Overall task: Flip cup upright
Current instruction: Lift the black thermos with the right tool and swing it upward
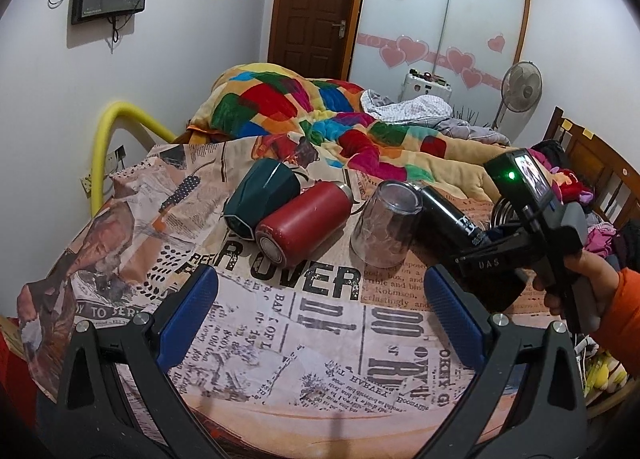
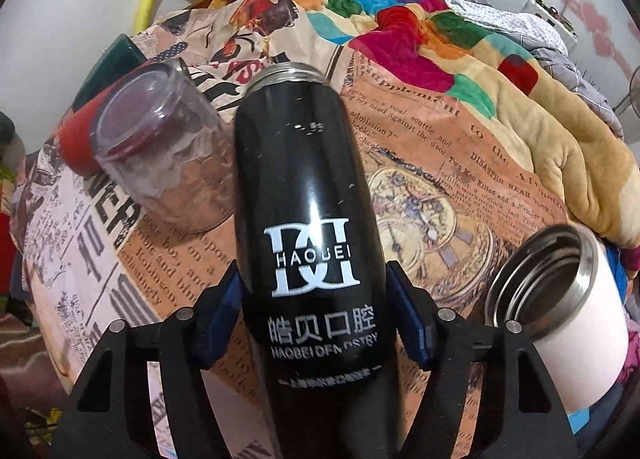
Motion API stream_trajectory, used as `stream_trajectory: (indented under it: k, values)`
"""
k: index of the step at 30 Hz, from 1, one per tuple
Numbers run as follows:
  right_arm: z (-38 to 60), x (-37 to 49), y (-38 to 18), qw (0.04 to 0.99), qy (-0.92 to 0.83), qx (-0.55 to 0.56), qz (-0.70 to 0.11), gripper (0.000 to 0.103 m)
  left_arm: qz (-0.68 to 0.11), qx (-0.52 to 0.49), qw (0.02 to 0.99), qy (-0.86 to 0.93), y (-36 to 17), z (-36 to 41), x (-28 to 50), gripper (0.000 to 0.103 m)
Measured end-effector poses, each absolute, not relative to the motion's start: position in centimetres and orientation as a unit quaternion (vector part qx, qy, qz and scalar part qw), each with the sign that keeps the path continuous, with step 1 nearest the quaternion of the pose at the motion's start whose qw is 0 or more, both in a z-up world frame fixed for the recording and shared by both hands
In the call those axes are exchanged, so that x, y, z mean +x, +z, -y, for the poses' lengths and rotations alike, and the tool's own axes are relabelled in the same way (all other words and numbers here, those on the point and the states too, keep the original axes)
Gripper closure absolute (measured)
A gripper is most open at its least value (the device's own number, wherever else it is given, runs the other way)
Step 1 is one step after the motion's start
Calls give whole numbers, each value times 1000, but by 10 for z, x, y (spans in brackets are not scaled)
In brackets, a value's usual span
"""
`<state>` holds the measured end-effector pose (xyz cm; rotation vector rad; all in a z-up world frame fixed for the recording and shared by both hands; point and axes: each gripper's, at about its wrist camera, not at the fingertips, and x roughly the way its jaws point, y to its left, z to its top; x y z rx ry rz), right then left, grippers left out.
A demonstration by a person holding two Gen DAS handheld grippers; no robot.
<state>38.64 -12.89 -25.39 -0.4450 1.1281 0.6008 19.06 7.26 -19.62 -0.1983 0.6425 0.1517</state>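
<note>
My right gripper (image 2: 312,311) is shut on a black flask (image 2: 308,195) with white HAOBEI lettering, held tilted with its open steel mouth pointing away; it shows in the left wrist view (image 1: 448,215) too. My left gripper (image 1: 320,299) is open and empty, low over the newspaper-print cloth (image 1: 320,339). A clear glass (image 1: 384,223) stands upside down left of the black flask, also in the right wrist view (image 2: 160,155). A red flask (image 1: 300,219) and a dark green cup (image 1: 260,195) lie on their sides. A white flask (image 2: 560,299) stands open-mouthed at right.
A bright patchwork blanket (image 1: 320,111) is heaped on the bed behind the cloth. A yellow padded rail (image 1: 108,139) stands at left. A wooden headboard (image 1: 592,163) and clothes are at right. A fan (image 1: 520,87) stands by the wardrobe.
</note>
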Motion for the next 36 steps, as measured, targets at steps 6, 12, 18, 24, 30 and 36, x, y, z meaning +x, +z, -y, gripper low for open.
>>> stream_trajectory:
  k: [6,12,18,24,30,36]
  values:
    - [139,371,-253,791,261,-193,-519,41,-301,-92,946,75,-183,-68,182,0]
    - [151,353,-224,810,258,-181,-495,41,-286,-90,951,74,-165,-65,167,0]
    - [155,327,-168,837,269,-180,-442,41,-266,-84,957,75,-144,-59,148,0]
    - [149,290,-125,851,298,-182,-392,41,-251,-82,961,79,-128,-57,129,0]
    - [131,254,-120,841,341,-197,-371,41,-244,-84,963,83,-120,-60,115,0]
    - [107,240,-149,817,381,-210,-379,41,-249,-87,960,90,-122,-65,109,0]
